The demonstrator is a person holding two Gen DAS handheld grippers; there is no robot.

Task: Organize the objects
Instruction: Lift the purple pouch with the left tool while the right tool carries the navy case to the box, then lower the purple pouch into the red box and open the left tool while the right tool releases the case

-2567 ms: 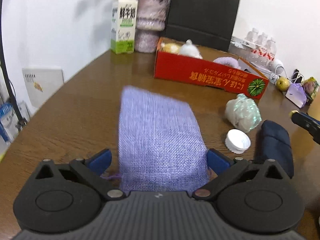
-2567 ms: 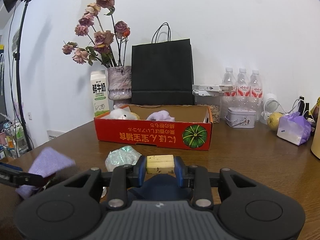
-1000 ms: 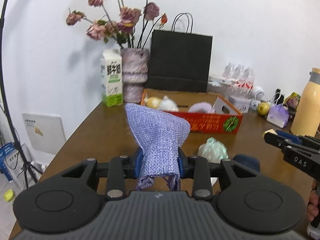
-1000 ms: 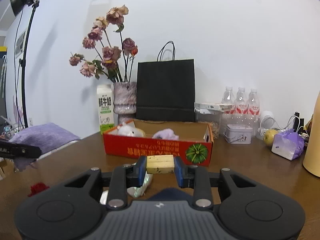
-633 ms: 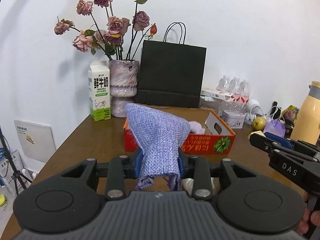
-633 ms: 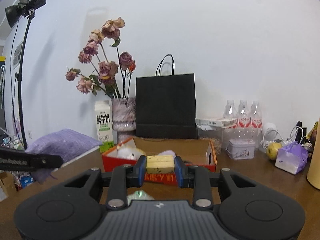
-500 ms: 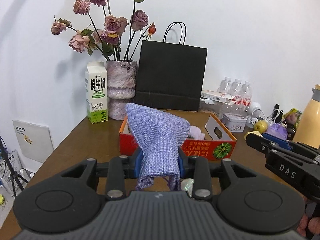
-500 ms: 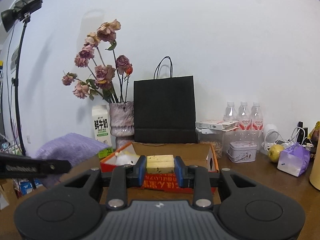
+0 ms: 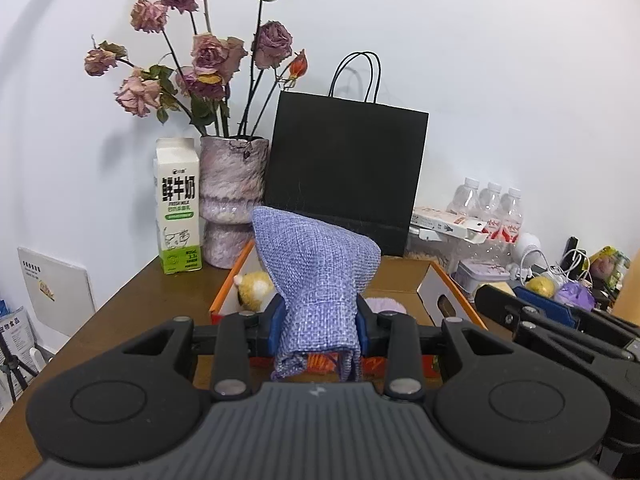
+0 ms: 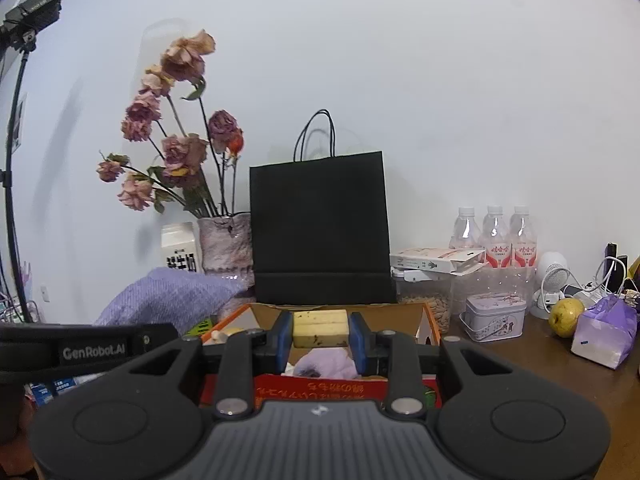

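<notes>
Your left tool clamps the lilac woven fabric pouch, your right tool the pale yellow rectangular block, both above the open red cardboard box.

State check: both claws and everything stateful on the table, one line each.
Left claw: shut on the purple cloth pouch, held off the table.
Right claw: shut on the yellow block.
Red box: open-topped, soft toys inside.
Black paper bag: upright.
Milk carton: upright, closed.
Water bottles: upright, capped.
Tin: lid on.
</notes>
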